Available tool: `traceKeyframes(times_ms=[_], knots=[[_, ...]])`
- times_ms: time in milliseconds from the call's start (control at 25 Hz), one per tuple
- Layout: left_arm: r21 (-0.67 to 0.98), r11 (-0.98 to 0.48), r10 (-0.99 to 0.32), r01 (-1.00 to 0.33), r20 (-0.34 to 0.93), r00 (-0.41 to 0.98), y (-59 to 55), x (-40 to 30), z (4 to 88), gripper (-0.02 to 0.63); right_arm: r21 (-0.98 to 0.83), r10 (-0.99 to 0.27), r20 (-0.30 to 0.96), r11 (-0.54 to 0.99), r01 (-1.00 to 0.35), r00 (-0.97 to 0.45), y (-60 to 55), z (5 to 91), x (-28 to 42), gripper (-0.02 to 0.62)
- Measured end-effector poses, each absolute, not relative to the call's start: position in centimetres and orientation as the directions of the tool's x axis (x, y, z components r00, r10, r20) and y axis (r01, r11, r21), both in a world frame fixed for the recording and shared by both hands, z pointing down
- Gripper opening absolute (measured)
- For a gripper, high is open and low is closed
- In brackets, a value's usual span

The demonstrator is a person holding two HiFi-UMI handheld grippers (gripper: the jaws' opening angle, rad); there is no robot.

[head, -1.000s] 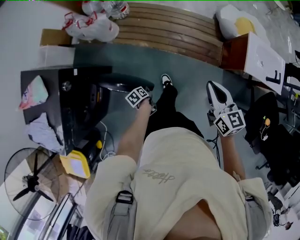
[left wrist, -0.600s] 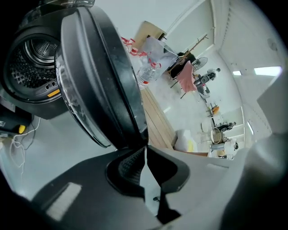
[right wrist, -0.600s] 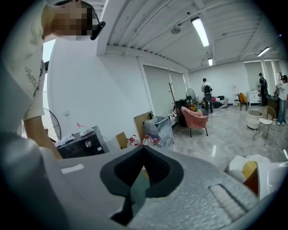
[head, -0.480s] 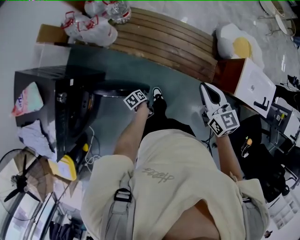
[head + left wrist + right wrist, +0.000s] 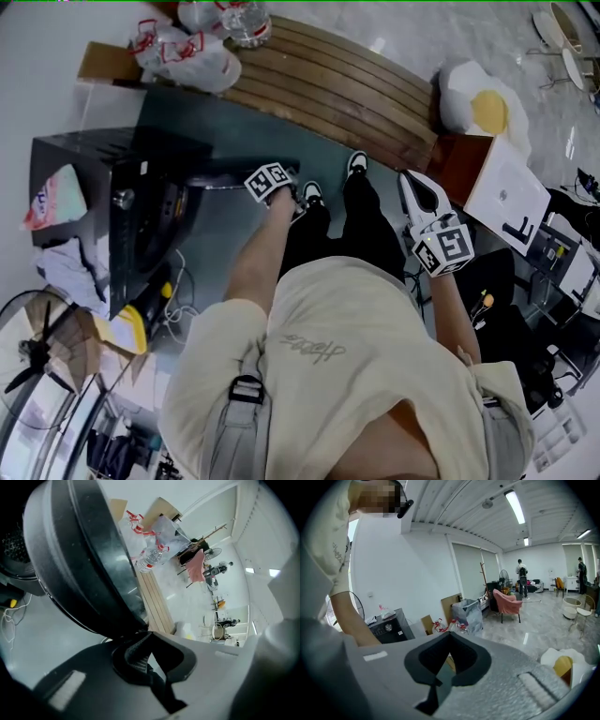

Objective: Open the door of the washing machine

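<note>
- Left gripper [image 5: 148,635]: jaws pressed together, nothing seen between them. The tips are set just under the free rim of the door [image 5: 89,559], touching it or all but touching. No clamp on the rim is shown.
- Door: round and dark-framed, with a glass centre. It stands swung well out from the washing machine [image 5: 141,220]. In the head view it is seen edge-on, as a thin dark bar reaching from the machine front to the left gripper. The drum [image 5: 14,550] is exposed behind it.
- Right gripper [image 5: 449,635]: jaws closed on nothing, held up in the air at the person's right, well apart from machine and door. It is judged to have no part in the step.
- Washing machine: black and low, set on the floor [image 5: 244,122] at the person's left, with a bench [image 5: 328,80] beyond it.
- Step in hand, as judged: the door is unlatched and largely open, and the rest of the swing is to be finished.
- Handling advice: contact is best kept at the outer rim, farthest from the hinge. The move should be carried along the door's arc, not in a straight line, so that the closed tips are not slid off the curve. Force should be eased near the hinge stop, and the glass is to be avoided.
- Risk, as judged: the rim is smooth and the contact unclamped, so the tips may slip and the door may drift back.
</note>
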State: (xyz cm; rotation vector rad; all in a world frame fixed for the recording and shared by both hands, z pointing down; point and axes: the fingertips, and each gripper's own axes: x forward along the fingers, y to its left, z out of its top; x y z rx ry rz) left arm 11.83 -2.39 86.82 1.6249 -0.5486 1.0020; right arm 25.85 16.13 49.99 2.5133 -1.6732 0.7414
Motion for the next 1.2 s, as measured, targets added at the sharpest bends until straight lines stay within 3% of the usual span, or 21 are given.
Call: traceKeyframes(times_ms=[360, 560, 1200], knots=[[0.537, -0.327, 0.093, -0.778, 0.837, 0.539, -4.9, 14.6, 85.3, 0.014, -0.290, -0.896, 0.412, -0.304, -0.908, 0.168, 12.1, 51.2, 34.2, 0.002], [0.564, -0.262, 0.049, -0.783, 0.818, 0.573, -6.8, 16.6, 84.3, 0.015, -0.327, -0.912, 0.400, -0.236, -0.915, 0.092, 8.2, 52.0, 39.5, 0.002], [0.600, -0.164, -0.150, -0.783, 0.769, 0.621, -14.5, 21.2, 81.3, 0.015, -0.355, -0.902, 0.412, -0.025, -0.934, -0.132, 1.1, 53.7, 42.7, 0.002]])
